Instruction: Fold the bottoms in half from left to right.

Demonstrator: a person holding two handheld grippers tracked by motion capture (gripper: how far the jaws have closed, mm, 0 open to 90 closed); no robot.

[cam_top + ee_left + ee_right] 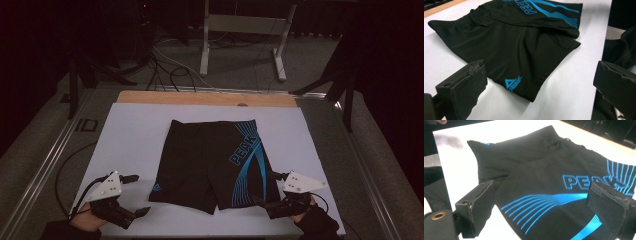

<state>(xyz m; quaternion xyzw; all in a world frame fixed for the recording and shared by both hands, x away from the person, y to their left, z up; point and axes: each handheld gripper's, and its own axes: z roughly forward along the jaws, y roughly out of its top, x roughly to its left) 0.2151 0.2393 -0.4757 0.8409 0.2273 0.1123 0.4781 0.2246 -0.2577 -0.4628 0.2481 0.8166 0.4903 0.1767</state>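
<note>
A pair of black shorts (210,162) with a blue PEAK print lies flat on the white board (130,135), waistband at the far side. My left gripper (140,195) stands open just left of the near left leg hem, apart from the cloth. In the left gripper view the small blue logo (512,83) on that hem lies between the wide-set jaws of the left gripper (540,72). My right gripper (264,187) is open at the near right leg corner. In the right gripper view the blue stripes (536,205) lie between the jaws of the right gripper (542,192).
The white board rests on a wooden tabletop (200,97) with metal rails (45,165) along both sides. Cables (170,70) and a white desk frame (242,30) are on the floor beyond the far edge. Bare board lies left and right of the shorts.
</note>
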